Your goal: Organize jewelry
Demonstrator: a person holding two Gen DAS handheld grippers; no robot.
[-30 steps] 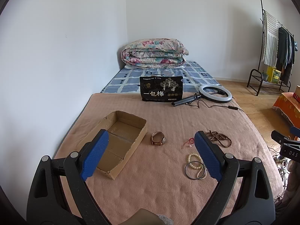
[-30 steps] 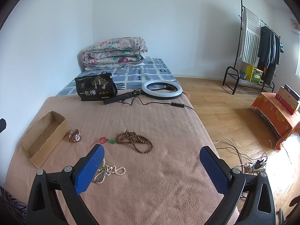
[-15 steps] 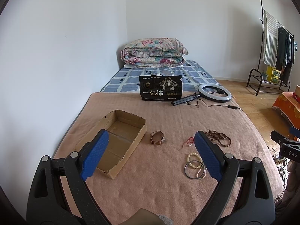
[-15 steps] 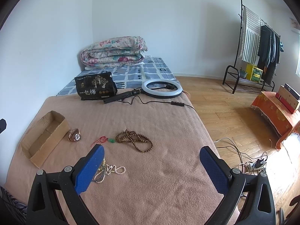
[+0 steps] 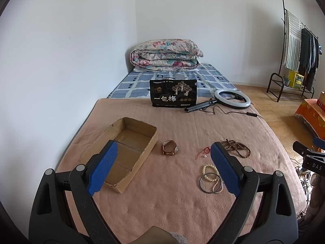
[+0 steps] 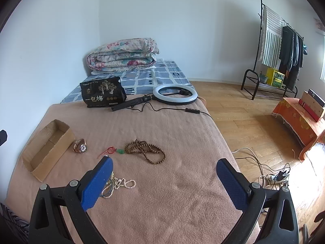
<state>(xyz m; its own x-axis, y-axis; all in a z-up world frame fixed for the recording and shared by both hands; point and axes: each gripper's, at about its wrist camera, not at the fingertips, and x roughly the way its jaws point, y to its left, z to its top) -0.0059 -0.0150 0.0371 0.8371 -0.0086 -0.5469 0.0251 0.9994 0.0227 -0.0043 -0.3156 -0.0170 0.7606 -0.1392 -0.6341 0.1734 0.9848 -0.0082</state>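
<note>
An open cardboard box lies empty on the tan blanket; it also shows in the right wrist view. A brown watch lies just right of the box. A brown bead necklace, a red cord with a green pendant and pale bead bracelets with thin bangles lie further right. My left gripper is open above the blanket, facing the watch. My right gripper is open, right of the bracelets.
A black snack bag and a ring light with its cable lie at the blanket's far end. A folded quilt sits beyond. Wood floor, cables, a clothes rack and an orange stool are right.
Both views have shifted only slightly; the jewelry, the box and both open grippers look the same.
</note>
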